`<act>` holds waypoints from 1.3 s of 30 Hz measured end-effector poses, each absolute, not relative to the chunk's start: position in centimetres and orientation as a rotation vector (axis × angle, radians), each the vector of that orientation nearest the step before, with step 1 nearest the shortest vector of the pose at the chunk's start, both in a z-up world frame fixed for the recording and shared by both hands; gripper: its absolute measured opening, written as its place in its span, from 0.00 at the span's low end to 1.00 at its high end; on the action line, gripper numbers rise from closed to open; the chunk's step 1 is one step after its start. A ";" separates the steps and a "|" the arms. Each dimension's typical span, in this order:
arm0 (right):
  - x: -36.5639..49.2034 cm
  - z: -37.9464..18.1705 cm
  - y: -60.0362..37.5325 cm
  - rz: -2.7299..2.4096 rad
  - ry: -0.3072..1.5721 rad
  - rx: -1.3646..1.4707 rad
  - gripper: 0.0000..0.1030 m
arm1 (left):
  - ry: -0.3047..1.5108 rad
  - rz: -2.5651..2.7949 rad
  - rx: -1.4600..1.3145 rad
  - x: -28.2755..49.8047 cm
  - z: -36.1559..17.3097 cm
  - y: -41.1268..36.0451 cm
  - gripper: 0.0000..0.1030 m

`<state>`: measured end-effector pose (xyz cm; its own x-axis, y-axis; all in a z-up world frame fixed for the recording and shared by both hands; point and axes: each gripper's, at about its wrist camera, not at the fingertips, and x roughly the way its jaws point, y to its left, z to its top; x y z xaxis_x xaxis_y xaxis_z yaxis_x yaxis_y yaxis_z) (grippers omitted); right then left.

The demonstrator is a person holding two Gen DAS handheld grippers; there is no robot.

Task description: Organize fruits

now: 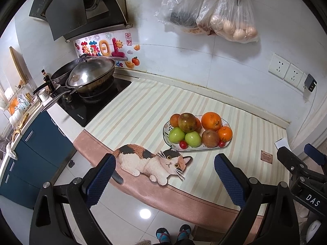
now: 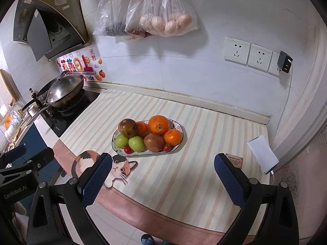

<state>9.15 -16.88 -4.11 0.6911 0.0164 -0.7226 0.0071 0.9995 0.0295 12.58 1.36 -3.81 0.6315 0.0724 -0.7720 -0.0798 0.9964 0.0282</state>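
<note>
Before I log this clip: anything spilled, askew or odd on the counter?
Nothing spilled. The fruit sits heaped on the plate, one brownish fruit perched atop the pile. Both grippers hang open, clear of it.

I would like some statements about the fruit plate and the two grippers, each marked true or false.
1. All the fruit lies on the oval plate. True.
2. Two green apples sit at the front of the plate. True.
3. The left gripper holds an orange. False: its jaws are wide apart with nothing between them.
4. The right gripper is open, short of the plate. True.
5. The plate stands on the stove. False: it stands on the striped mat; the stove carries a wok.
6. The cat-shaped mat lies behind the plate, at the wall. False: it lies at the counter's front edge.
</note>
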 end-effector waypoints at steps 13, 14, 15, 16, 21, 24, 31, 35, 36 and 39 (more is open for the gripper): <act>8.9 -4.1 -16.4 0.016 0.807 0.037 0.99 | 0.878 0.086 -0.005 12.7 -3.7 1.3 0.96; 8.8 -3.9 -16.5 0.018 0.807 0.037 0.99 | 0.877 0.085 -0.005 12.7 -3.6 1.2 0.96; 8.8 -3.9 -16.4 0.017 0.806 0.038 0.99 | 0.877 0.085 -0.005 12.7 -3.6 1.2 0.96; 8.8 -3.9 -16.4 0.019 0.806 0.039 0.99 | 0.878 0.085 -0.004 12.7 -3.6 1.2 0.96; 8.8 -3.8 -16.3 0.023 0.805 0.040 0.99 | 0.878 0.083 -0.006 12.7 -3.6 1.3 0.96; 8.8 -3.8 -16.3 0.024 0.804 0.040 0.99 | 0.877 0.085 -0.004 12.6 -3.6 1.3 0.96; 8.8 -3.7 -16.2 0.024 0.805 0.043 0.99 | 0.876 0.087 -0.005 12.6 -3.6 1.3 0.96; 8.8 -3.7 -16.3 0.025 0.804 0.042 0.99 | 0.877 0.087 -0.006 12.6 -3.6 1.3 0.96; 8.8 -3.7 -16.3 0.025 0.803 0.041 0.99 | 0.877 0.085 -0.006 12.6 -3.6 1.3 0.96; 8.8 -3.7 -16.3 0.024 0.804 0.042 0.99 | 0.877 0.085 -0.006 12.5 -3.6 1.3 0.96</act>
<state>8.76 -16.29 -3.70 0.6934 0.0373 -0.7196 -0.0052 0.9989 0.0467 12.53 1.26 -3.58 0.6365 0.0719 -0.7679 -0.0767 0.9966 0.0297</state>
